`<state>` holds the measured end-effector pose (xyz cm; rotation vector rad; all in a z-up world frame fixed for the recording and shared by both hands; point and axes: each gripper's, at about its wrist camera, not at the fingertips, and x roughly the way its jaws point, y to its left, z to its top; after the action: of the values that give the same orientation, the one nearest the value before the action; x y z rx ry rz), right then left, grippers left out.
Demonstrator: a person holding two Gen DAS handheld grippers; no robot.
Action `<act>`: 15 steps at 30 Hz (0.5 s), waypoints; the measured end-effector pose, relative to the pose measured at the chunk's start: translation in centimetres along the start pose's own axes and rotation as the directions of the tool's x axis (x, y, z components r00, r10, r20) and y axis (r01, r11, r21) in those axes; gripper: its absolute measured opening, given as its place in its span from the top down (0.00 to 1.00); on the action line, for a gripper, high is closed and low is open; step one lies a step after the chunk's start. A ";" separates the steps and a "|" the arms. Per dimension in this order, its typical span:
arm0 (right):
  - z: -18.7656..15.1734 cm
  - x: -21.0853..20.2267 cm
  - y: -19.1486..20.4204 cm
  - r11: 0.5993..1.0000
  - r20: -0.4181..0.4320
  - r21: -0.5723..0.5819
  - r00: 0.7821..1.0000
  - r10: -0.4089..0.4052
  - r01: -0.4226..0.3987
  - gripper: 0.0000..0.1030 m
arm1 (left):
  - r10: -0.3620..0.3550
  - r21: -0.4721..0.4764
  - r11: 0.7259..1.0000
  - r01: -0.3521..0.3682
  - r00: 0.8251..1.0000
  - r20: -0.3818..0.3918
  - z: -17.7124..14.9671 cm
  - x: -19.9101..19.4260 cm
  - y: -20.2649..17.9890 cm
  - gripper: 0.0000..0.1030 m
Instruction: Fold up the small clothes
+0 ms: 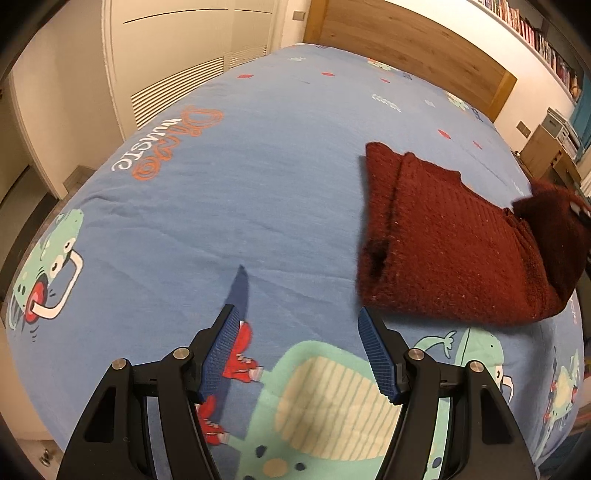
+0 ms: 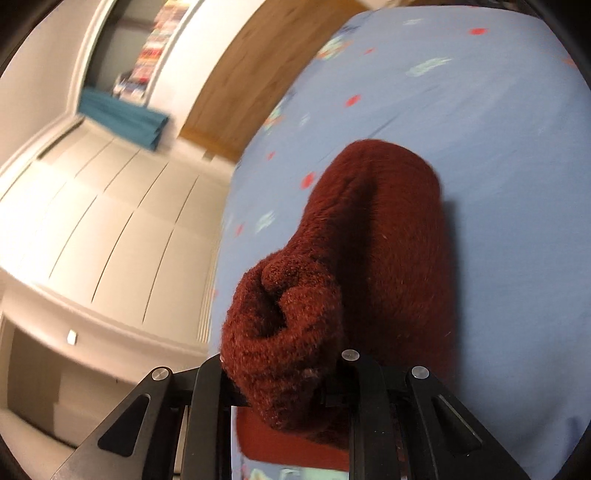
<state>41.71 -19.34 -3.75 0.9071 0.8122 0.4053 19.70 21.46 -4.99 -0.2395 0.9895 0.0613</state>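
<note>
A dark red knitted garment (image 1: 443,240) lies partly folded on the blue patterned bedsheet (image 1: 229,206), to the right in the left wrist view. My left gripper (image 1: 297,350) is open and empty, hovering over the sheet just left of the garment's near corner. My right gripper (image 2: 284,376) is shut on a bunched end of the red garment (image 2: 295,321), lifting it off the bed; its fingertips are hidden by the knit. That lifted end shows at the right edge of the left wrist view (image 1: 554,229).
A wooden headboard (image 1: 413,48) runs along the far end of the bed. White louvred cupboard doors (image 1: 177,85) stand left of the bed. A white drawer unit (image 2: 110,221) is beside the bed in the right wrist view. A bookshelf (image 1: 532,33) hangs above.
</note>
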 end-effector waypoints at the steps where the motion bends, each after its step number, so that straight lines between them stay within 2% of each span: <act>1: -0.5 1.0 1.0 1.000 -0.017 -0.015 1.000 0.008 -0.008 0.80 | 0.001 -0.004 1.000 -0.001 1.000 0.001 0.0 -0.2 0.4 0.40; 6: -4.8 6.8 6.6 0.992 -0.132 -0.115 0.990 0.043 -0.058 0.80 | 0.008 -0.034 0.999 -0.008 1.000 0.007 -0.2 -0.8 2.3 0.40; 9: -8.6 10.4 9.7 0.974 -0.228 -0.216 0.973 0.021 -0.072 0.80 | 0.011 -0.057 0.998 -0.011 1.000 0.004 -0.4 -0.9 3.5 0.40; 12: -13.4 13.8 11.8 0.932 -0.310 -0.360 0.947 -0.088 -0.031 0.79 | 0.007 -0.081 0.997 -0.007 1.000 -0.003 -0.8 -1.1 4.6 0.40; 15: -17.6 16.4 12.5 0.852 -0.318 -0.522 0.915 -0.247 0.048 0.79 | 0.003 -0.094 0.996 -0.004 1.000 -0.004 -1.1 -1.6 5.2 0.40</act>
<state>39.00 7.45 -7.05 0.2660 1.0550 0.6304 17.09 26.37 -5.18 -0.3242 0.9918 0.1107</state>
